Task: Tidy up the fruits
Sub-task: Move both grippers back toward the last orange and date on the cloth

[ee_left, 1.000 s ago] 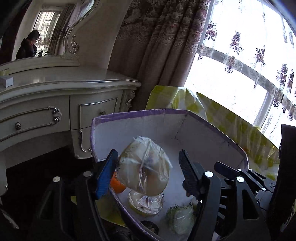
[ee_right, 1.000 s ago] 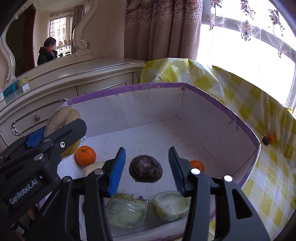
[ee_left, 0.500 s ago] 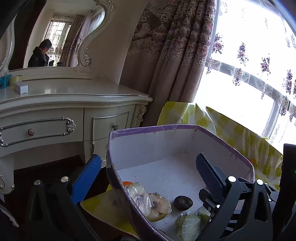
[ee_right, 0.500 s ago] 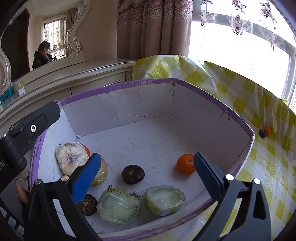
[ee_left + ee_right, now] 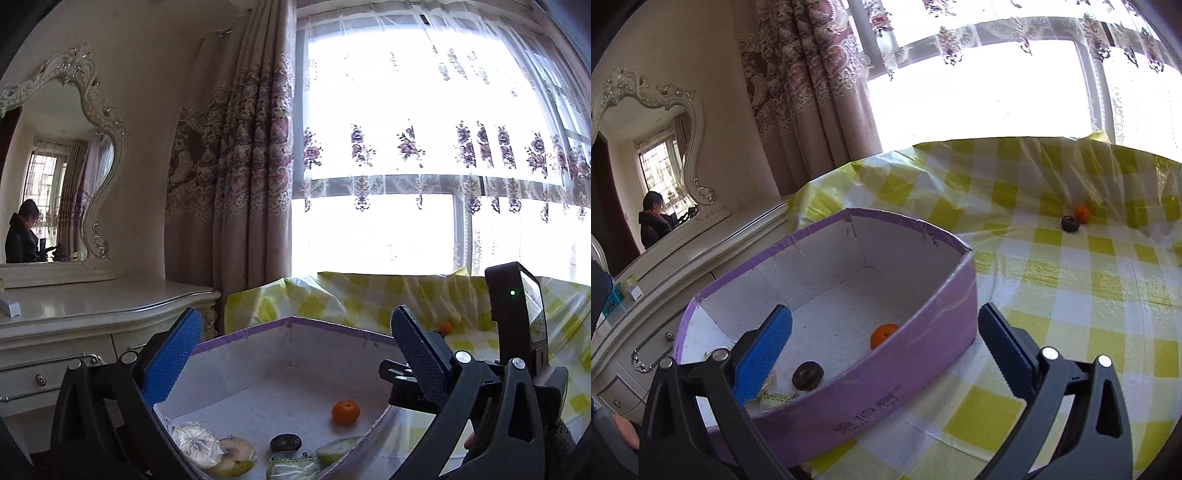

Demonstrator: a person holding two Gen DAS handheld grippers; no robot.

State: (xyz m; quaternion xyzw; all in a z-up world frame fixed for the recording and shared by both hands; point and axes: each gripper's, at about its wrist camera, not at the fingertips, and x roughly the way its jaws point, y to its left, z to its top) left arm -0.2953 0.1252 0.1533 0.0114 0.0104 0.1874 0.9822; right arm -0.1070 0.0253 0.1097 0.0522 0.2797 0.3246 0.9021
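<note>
**Desk:** Where do we stand on the fruit?

**Me:** Most of it is in, by my read. The purple-sided cardboard box (image 5: 871,384) sits at the near left part of the yellow-and-white checked surface (image 5: 1071,332). On its white floor I've got a small orange tangerine (image 5: 345,412), a dark wrinkled round fruit (image 5: 285,442), a plastic-wrapped pale fruit (image 5: 194,441) touching a cut, pear-like yellowish fruit (image 5: 236,456), and two green wrapped pieces (image 5: 334,446) against the near wall.

**Desk:** And what's left out?

**Me:** Two stragglers at the far right edge of the surface, well apart from the box: a second small orange fruit (image 5: 1082,213) with a small dark round fruit (image 5: 1070,223) just beside it, maybe touching. I'd judge those are the last ones to bring over.

**Desk:** Grippers?

**Me:** My left gripper (image 5: 295,354) hangs above the box with its jaws spread wide, nothing between them. My right gripper (image 5: 884,345) is spread just as wide and empty, straddling the box's near right wall.

**Desk:** Any writing?

**Me:** Dark printed characters on the box's outer purple wall, low down; they look Chinese, but I can't read them. Nothing legible elsewhere.
</note>
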